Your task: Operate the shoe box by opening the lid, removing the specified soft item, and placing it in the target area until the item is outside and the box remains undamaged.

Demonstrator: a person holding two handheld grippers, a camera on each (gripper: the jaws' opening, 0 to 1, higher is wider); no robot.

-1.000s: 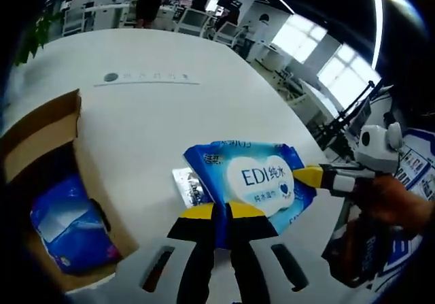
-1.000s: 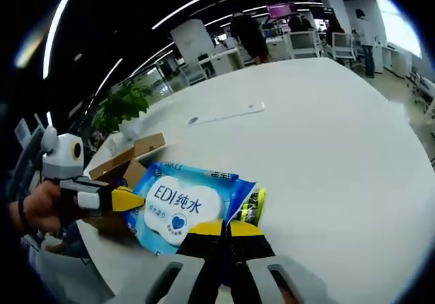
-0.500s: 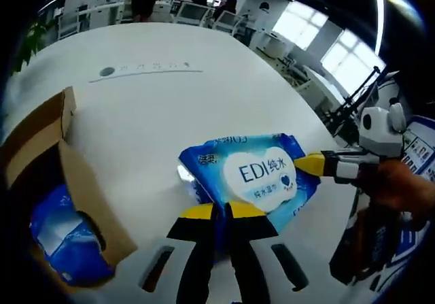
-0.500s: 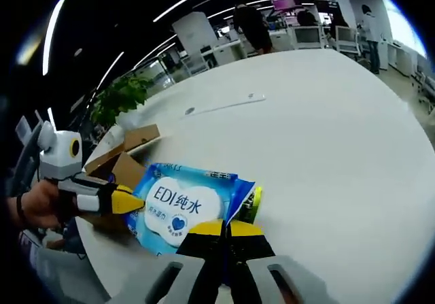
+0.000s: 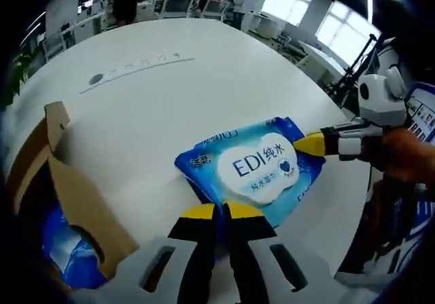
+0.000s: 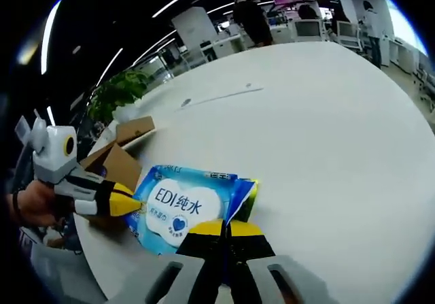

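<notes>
Two grippers share the wipes pack (image 5: 253, 175): the left gripper (image 5: 217, 214) is clamped on one end, the right gripper (image 6: 224, 230) on the opposite end, so the soft pack is kept taut above the white table (image 6: 326, 120). Beside the left fingers, the cardboard box (image 5: 64, 188) is left open.

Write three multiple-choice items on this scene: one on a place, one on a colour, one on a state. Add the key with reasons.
1. Where is the wipes pack?
A. inside the cardboard box
B. outside it, over the white table
C. on the floor

2. What colour is the pack mostly?
A. blue
B. red
C. green

3. How is the cardboard box?
A. taped shut
B. crushed flat
C. open

Key: B, both the left gripper and right gripper hold it over the table; A, blue wrapper with a white label; C, its flaps stand up.
</notes>
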